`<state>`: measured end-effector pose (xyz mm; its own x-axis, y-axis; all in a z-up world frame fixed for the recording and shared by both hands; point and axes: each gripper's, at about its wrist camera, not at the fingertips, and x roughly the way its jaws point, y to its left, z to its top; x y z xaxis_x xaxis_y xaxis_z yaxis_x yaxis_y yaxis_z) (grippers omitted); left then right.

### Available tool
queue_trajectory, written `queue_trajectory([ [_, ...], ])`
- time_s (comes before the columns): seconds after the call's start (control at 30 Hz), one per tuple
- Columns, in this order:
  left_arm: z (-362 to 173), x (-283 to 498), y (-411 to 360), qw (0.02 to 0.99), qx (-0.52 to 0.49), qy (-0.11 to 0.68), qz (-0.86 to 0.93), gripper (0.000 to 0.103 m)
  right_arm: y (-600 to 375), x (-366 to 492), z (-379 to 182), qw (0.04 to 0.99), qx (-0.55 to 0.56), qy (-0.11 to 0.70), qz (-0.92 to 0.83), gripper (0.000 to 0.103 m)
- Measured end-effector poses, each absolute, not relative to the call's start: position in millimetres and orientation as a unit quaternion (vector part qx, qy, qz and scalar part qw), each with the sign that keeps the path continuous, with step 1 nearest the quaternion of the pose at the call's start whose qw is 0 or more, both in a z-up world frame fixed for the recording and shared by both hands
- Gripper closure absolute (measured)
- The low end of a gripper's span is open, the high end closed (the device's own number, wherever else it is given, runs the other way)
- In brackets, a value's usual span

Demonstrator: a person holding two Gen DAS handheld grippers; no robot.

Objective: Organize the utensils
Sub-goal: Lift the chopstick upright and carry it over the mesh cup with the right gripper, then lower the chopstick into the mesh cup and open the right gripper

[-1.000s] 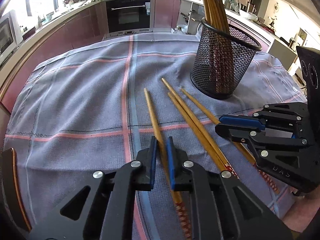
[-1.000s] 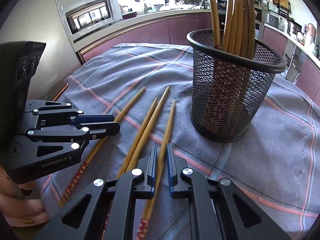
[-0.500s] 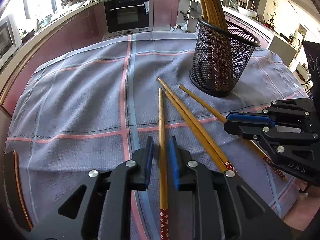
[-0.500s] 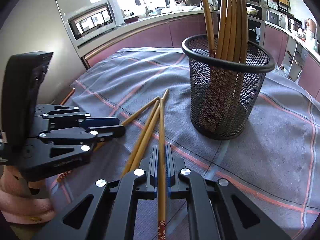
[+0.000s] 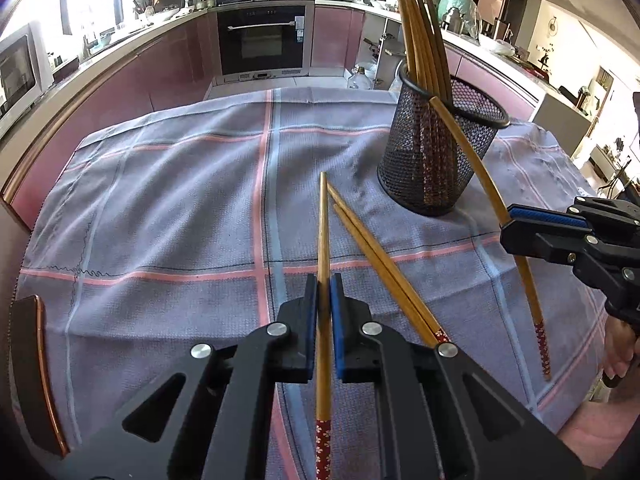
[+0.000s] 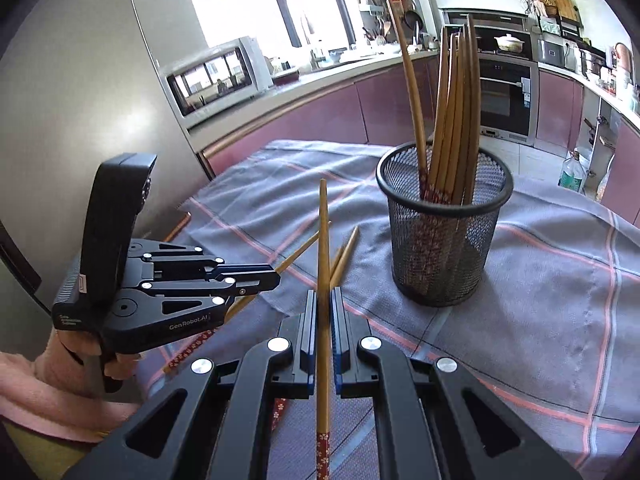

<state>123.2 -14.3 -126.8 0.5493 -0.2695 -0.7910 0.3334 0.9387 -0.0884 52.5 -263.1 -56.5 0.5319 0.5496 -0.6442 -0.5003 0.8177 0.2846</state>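
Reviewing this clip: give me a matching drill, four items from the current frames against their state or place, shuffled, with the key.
Items:
1. left gripper
2. right gripper
3. mesh cup
4. loose pair of chopsticks

States:
A. lying flat on the cloth
B. standing upright, holding a bundle of chopsticks
C. shut on a chopstick lifted clear, tip towards the cup
D. shut on a chopstick low over the cloth

Pairs: 1-D, 2-C, 3-B, 4-A

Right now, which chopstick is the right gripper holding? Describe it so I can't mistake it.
Start at the black mesh cup on the checked cloth. The right gripper holds the wooden chopstick beside it, the only one raised off the cloth, tip level with the rim.
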Motion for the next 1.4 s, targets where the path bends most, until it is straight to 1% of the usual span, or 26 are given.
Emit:
queue_trajectory([
  [0.27,-71.5,107.5,0.2,0.896,-0.006,0.381,-0.228,0.096,-291.8,49.4,-29.3,0.893,0.066,0.335,0.295,0.098],
  [0.67,0.8,98.1,5.8,0.913,-0.045,0.295,-0.277,0.096,-312.8,53.7,9.1,0.917,0.077,0.274,0.279,0.098],
  [1.07,49.1,118.0,-15.9,0.921,-0.053,0.253,-0.293,0.096,-329.4,56.8,51.5,0.936,0.068,0.221,0.266,0.098],
  [1.4,74.5,142.1,-31.5,0.925,-0.057,0.236,-0.292,0.096,-345.2,70.5,77.9,0.947,0.083,0.181,0.252,0.098],
])
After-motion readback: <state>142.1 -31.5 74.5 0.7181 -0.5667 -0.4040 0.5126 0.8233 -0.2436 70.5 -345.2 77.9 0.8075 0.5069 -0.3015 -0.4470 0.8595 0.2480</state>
